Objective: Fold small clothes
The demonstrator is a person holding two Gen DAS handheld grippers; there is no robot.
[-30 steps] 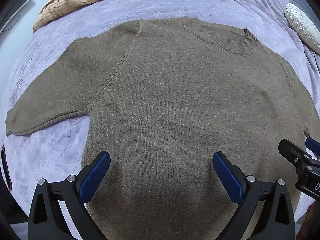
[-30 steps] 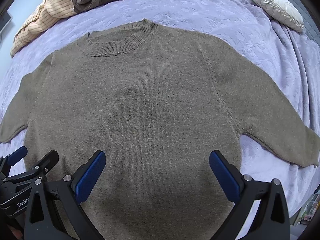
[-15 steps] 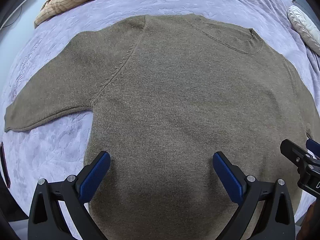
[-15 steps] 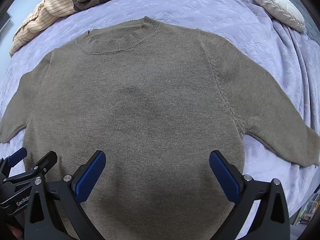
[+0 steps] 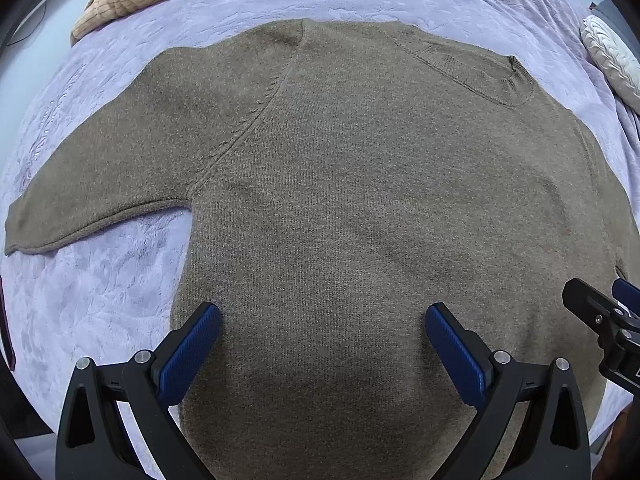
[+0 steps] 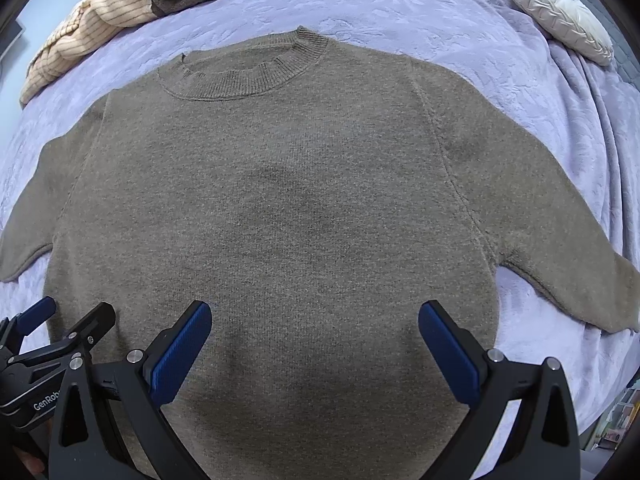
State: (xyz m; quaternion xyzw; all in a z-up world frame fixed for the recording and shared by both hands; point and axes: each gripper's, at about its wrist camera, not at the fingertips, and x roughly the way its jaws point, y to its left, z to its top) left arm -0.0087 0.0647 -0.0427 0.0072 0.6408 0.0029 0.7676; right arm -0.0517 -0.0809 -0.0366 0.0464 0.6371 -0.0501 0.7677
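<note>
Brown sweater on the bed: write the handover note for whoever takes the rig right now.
Left tongs: open, empty, over the lower body of the brown sweater.
Right tongs: open, empty, beside the left ones over the same area.
Sweater: lying flat, front up, on the lavender bedspread, both sleeves spread out, collar at the far end.
Done: spread out; no fold made.
Left: fold in the sleeves, then the body.
A heap of other clothes lies beyond the collar.
</note>
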